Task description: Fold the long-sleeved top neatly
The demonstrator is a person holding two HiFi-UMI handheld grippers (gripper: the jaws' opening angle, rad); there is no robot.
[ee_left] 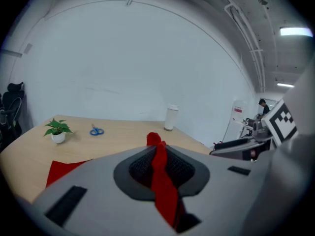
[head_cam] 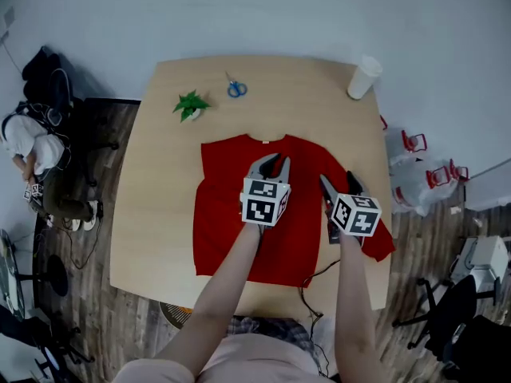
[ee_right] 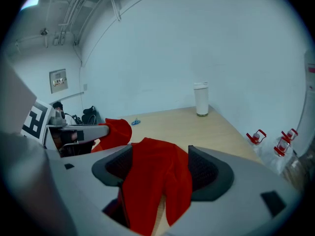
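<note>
A red long-sleeved top (head_cam: 223, 206) lies on the wooden table (head_cam: 156, 214), collar toward the far edge. My left gripper (head_cam: 271, 164) is over the upper middle of the top, shut on a thin fold of its red fabric (ee_left: 160, 178) that runs between the pads. My right gripper (head_cam: 337, 183) is above the top's right side, beside the left one. Its jaws stand wider, closed on a thick bunch of red cloth (ee_right: 155, 181) that fills the gap between the pads. Part of the right sleeve (head_cam: 382, 244) hangs near the table's right edge.
A small potted plant (head_cam: 190, 104), blue scissors (head_cam: 235, 88) and a white cup (head_cam: 364, 77) stand along the far part of the table. White bags with red handles (head_cam: 415, 174) sit on the floor to the right. A person sits by chairs at the left (head_cam: 32, 154).
</note>
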